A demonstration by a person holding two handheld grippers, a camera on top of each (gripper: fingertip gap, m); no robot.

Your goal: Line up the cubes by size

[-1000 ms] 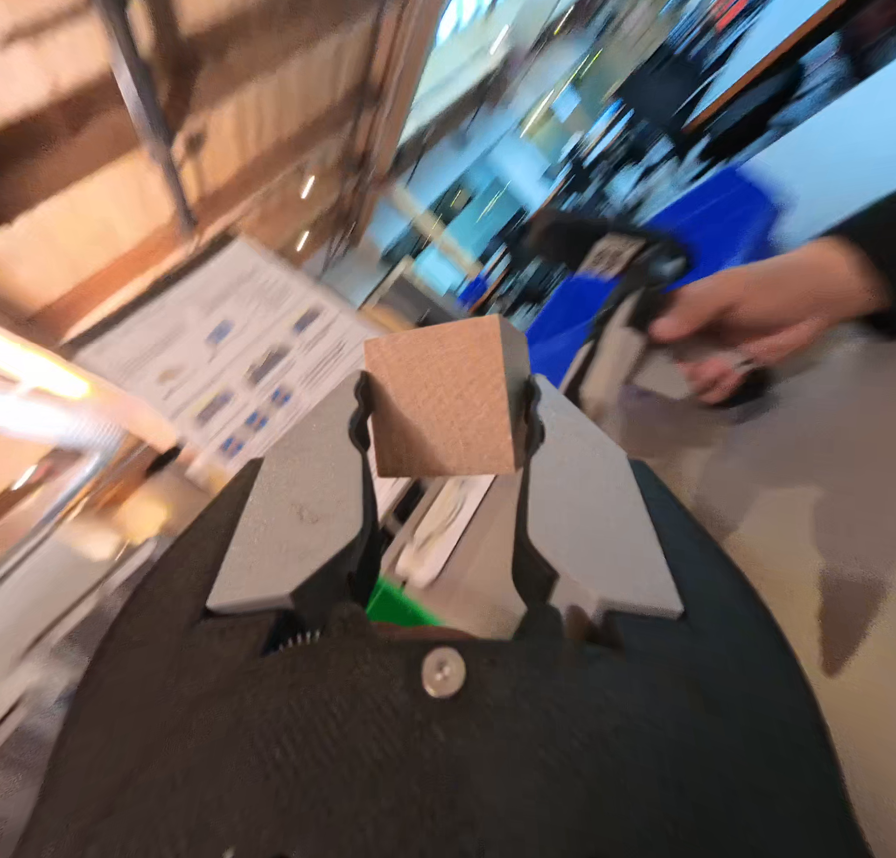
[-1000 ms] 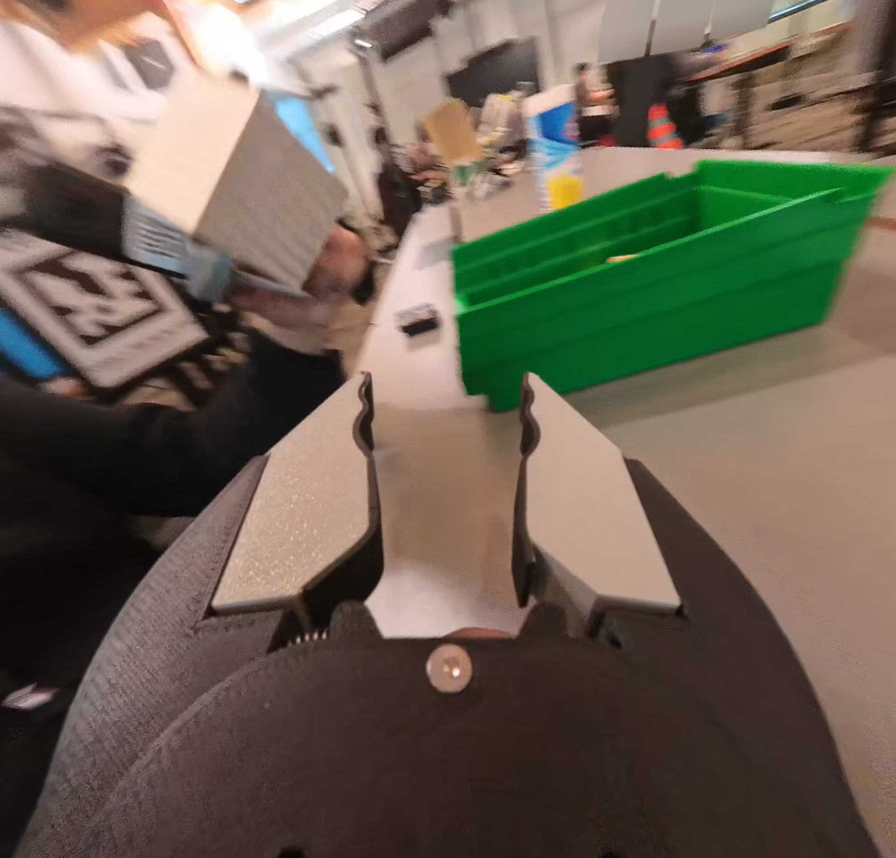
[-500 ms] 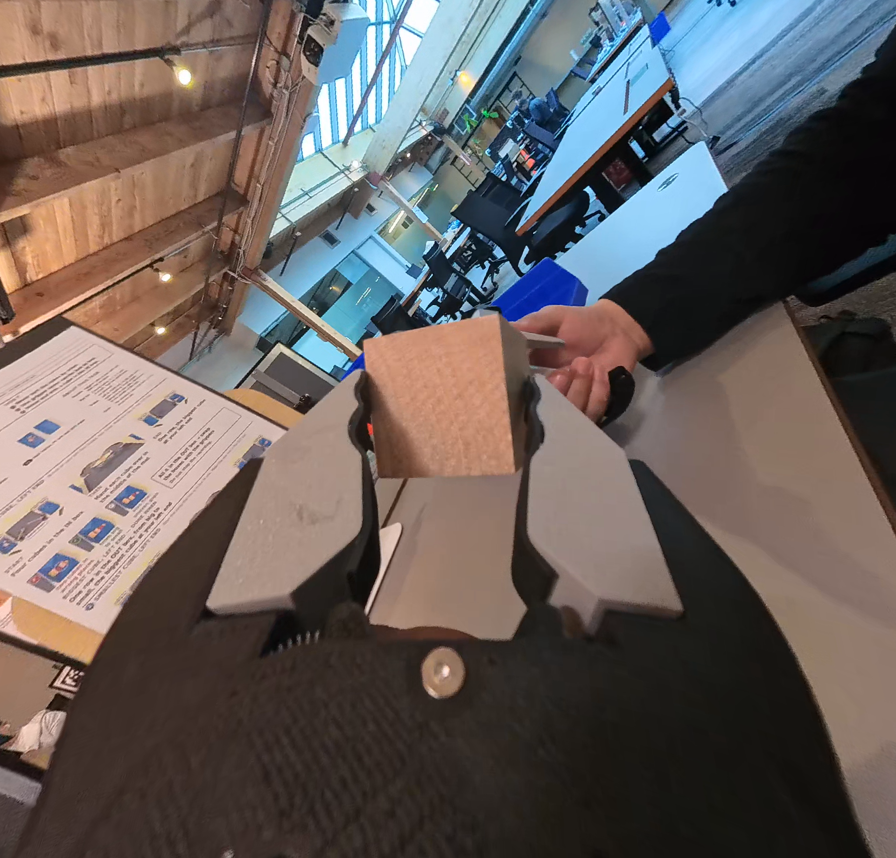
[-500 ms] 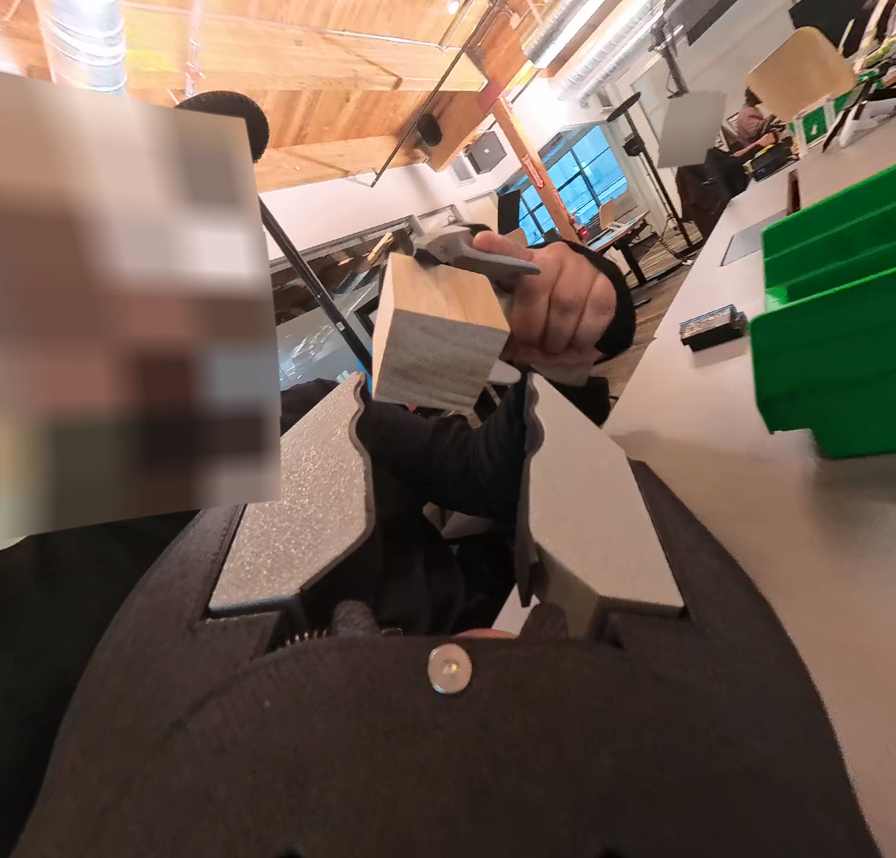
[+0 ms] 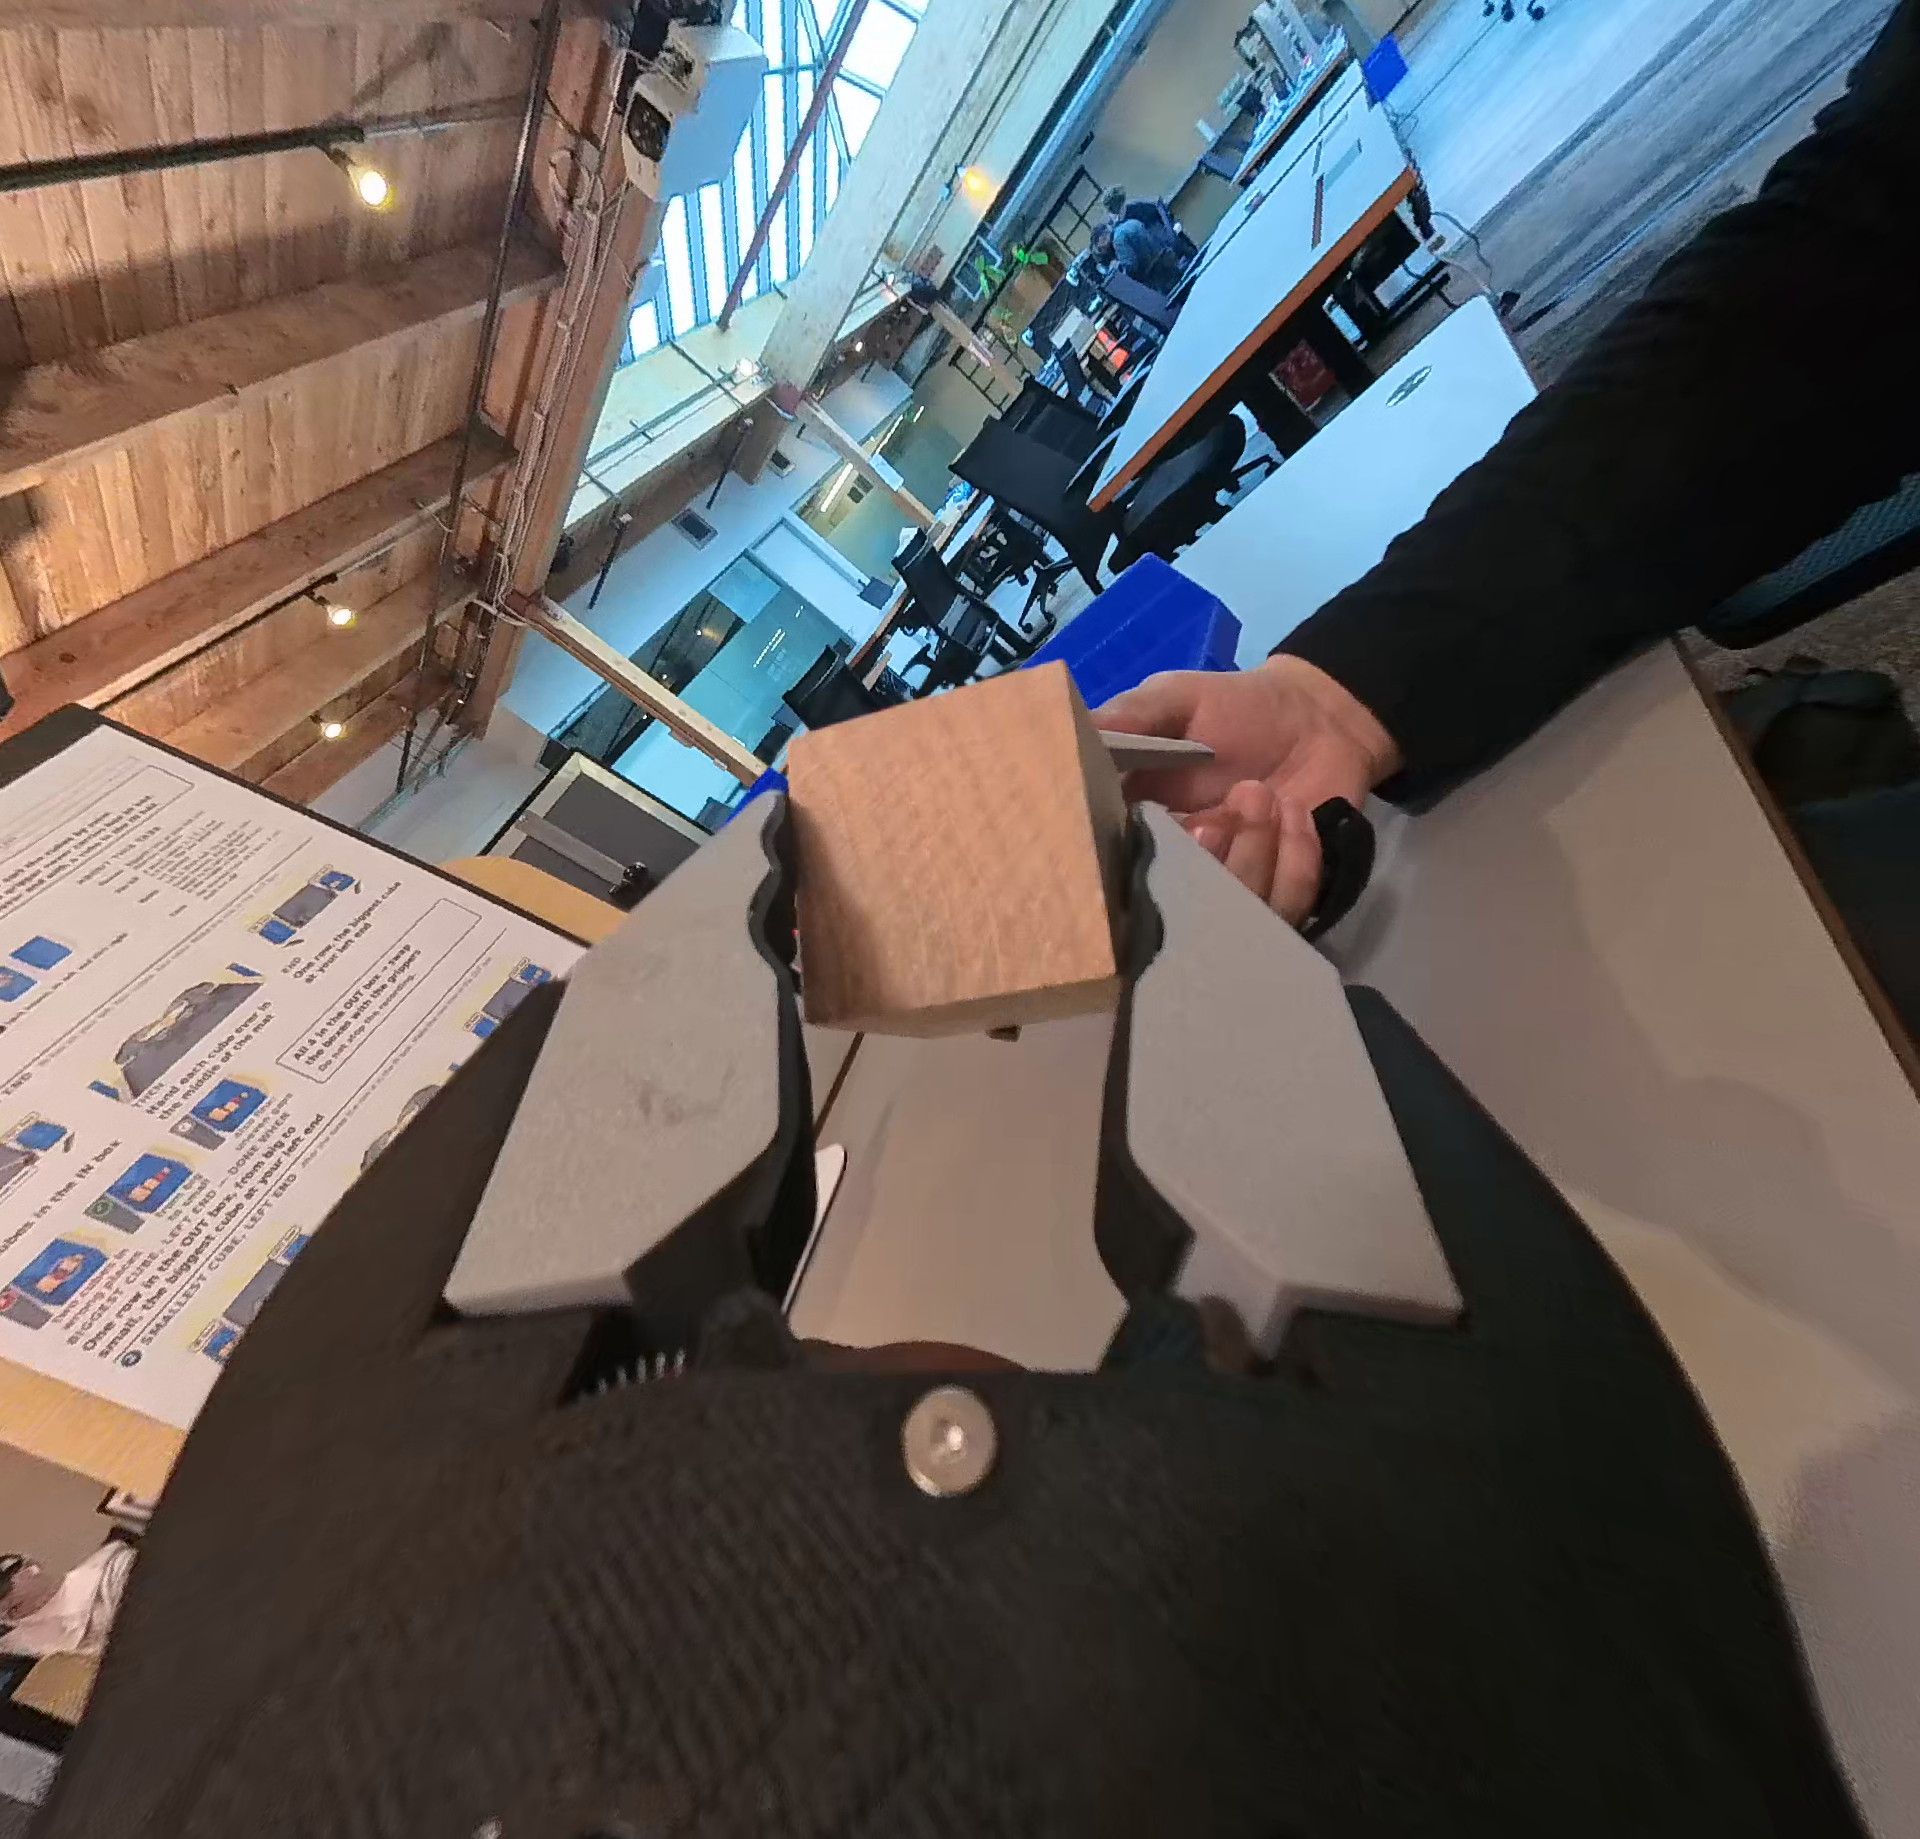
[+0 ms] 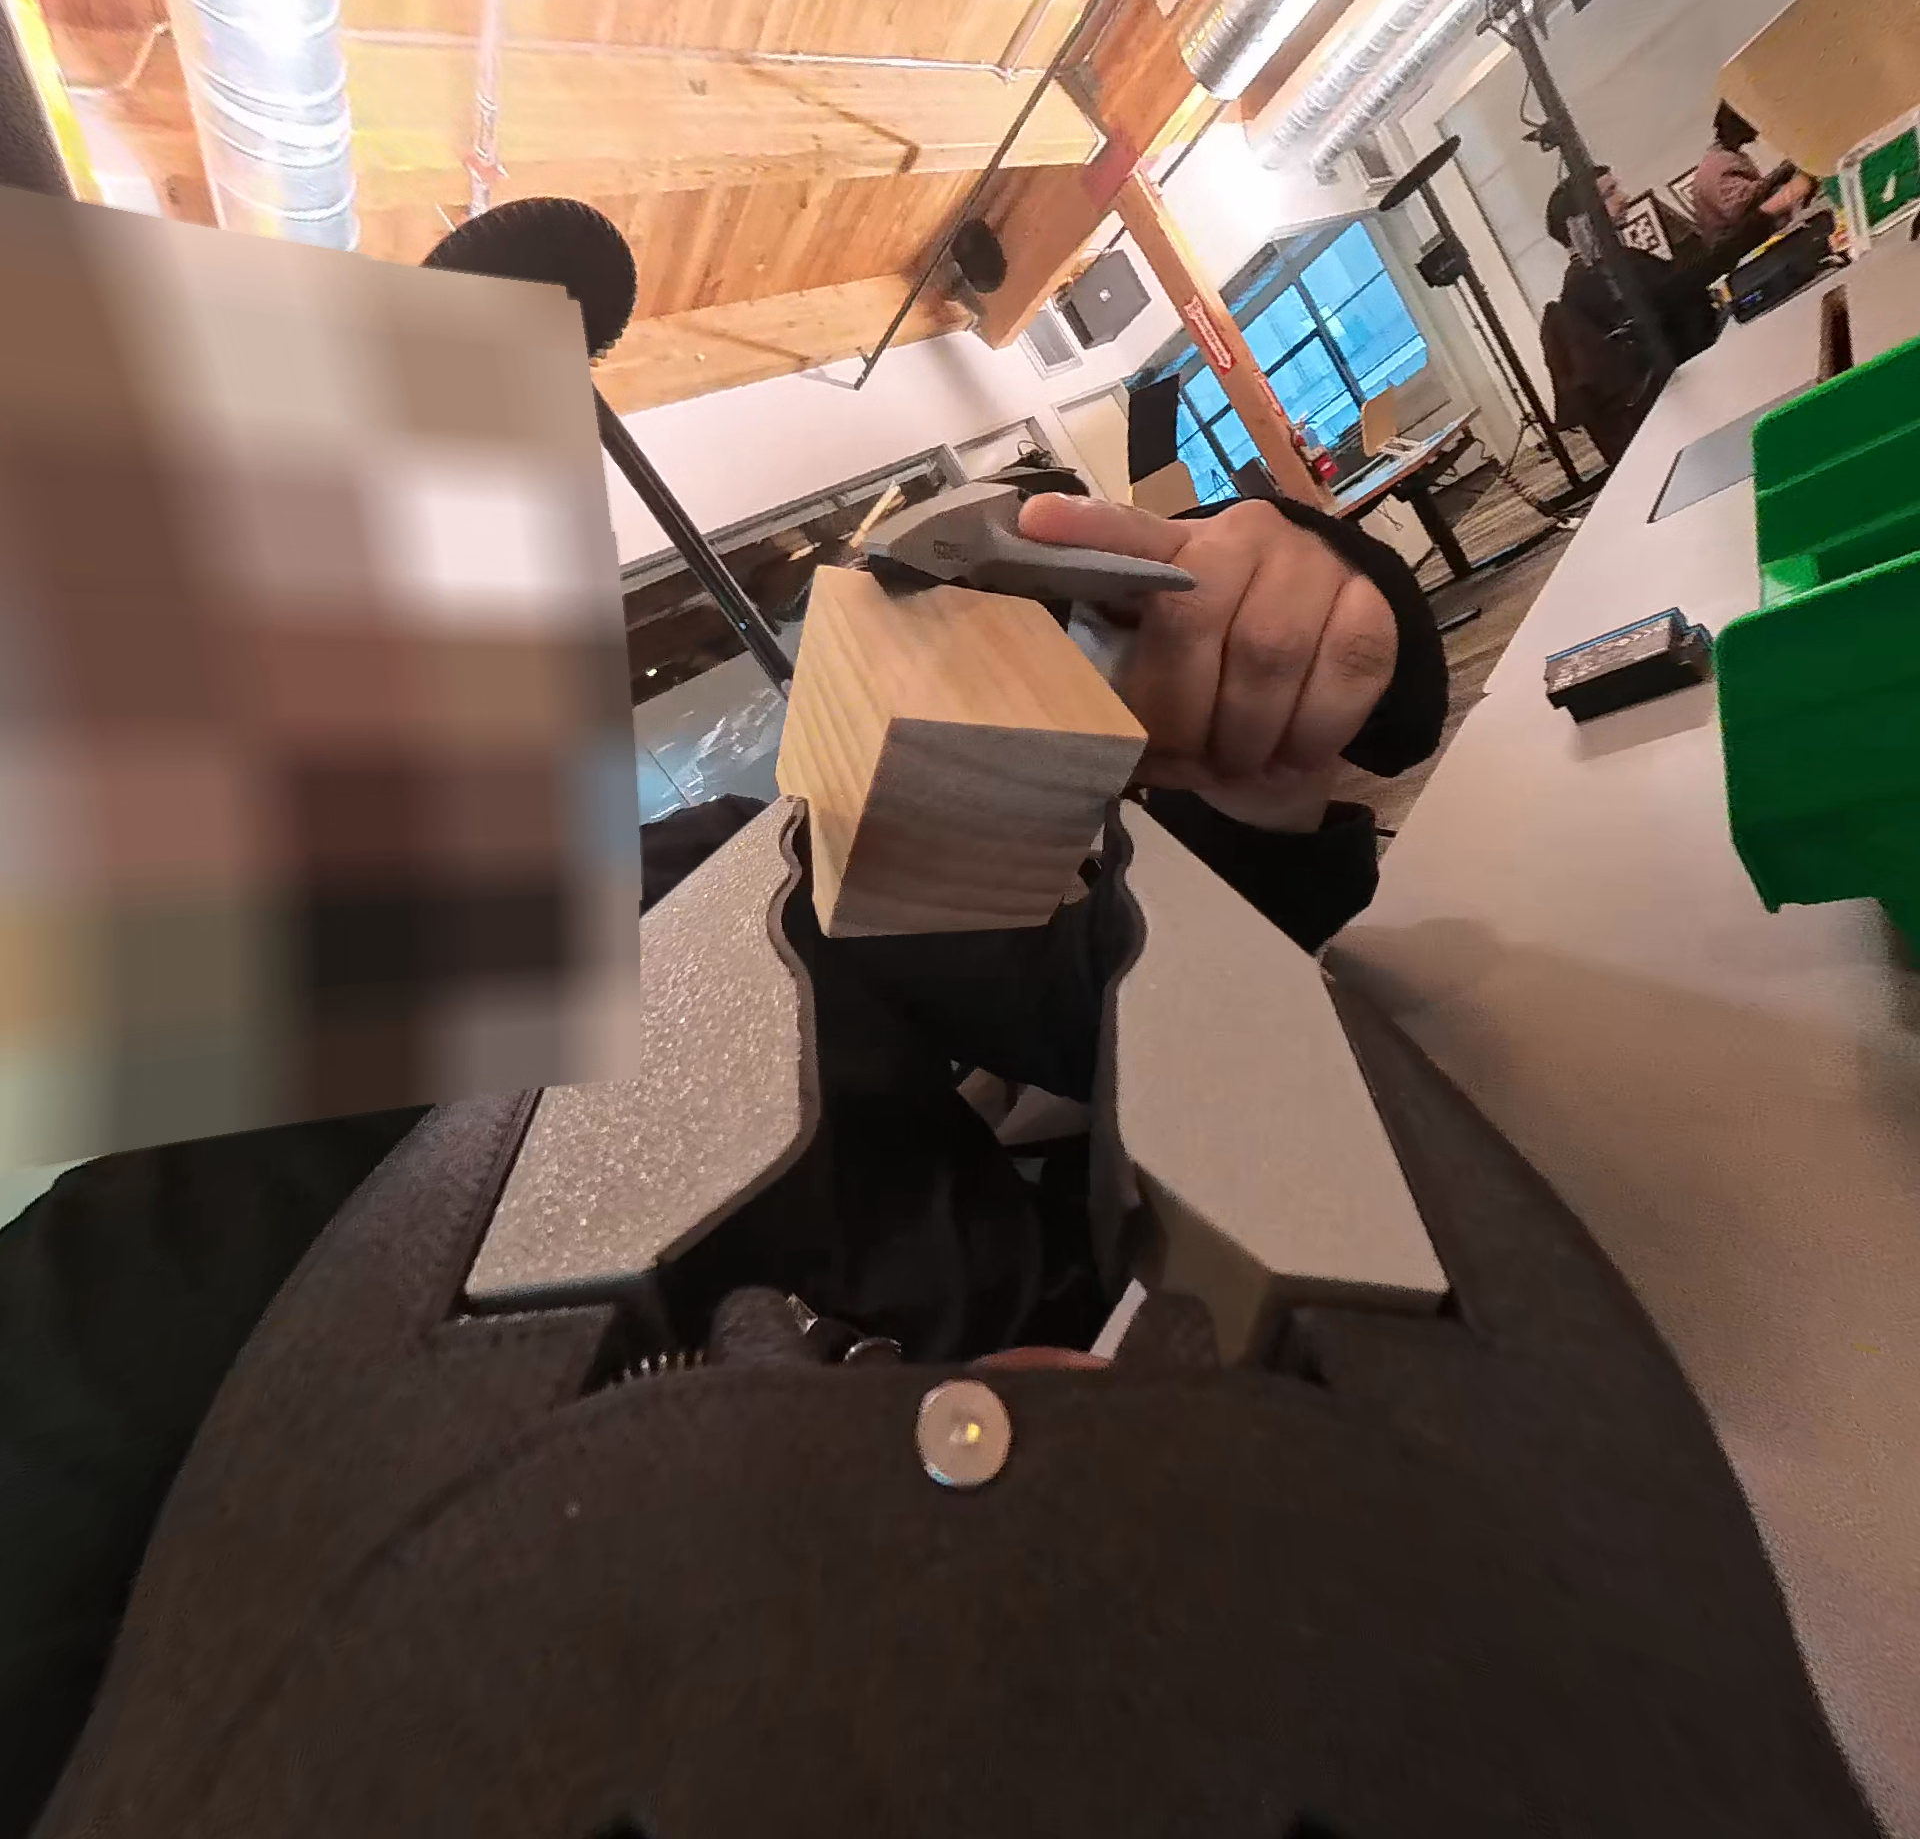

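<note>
Cube: wooden cube (image 5: pixel 951 849) sits at the centre of the left wrist frame, pinched between the tips of the two grey fingers, raised off the grey table (image 5: pixel 1621 1041); in the right wrist view the same cube (image 6: pixel 940 766) shows pale, with grain lines on its faces.
Left gripper: left gripper (image 5: pixel 951 896) is clamped on the cube's two side faces; in the right wrist frame it appears at centre (image 6: pixel 1039 568), one grey finger across the cube's top, held by a hand (image 6: pixel 1262 651).
Right gripper: right gripper (image 6: pixel 951 885) has its fingers spread apart, tips at either side of the cube's lower edge; whether they touch it cannot be told.
Right hand: hand (image 5: pixel 1262 776) shows right of centre in the left wrist frame, just behind the cube, with a black sleeve (image 5: pixel 1662 501) running to the right edge.
Sheet: printed instruction sheet (image 5: pixel 177 1083) fills the lower left of the left wrist frame.
Bin: green bin (image 6: pixel 1839 677) stands on the table at the right edge of the right wrist frame.
</note>
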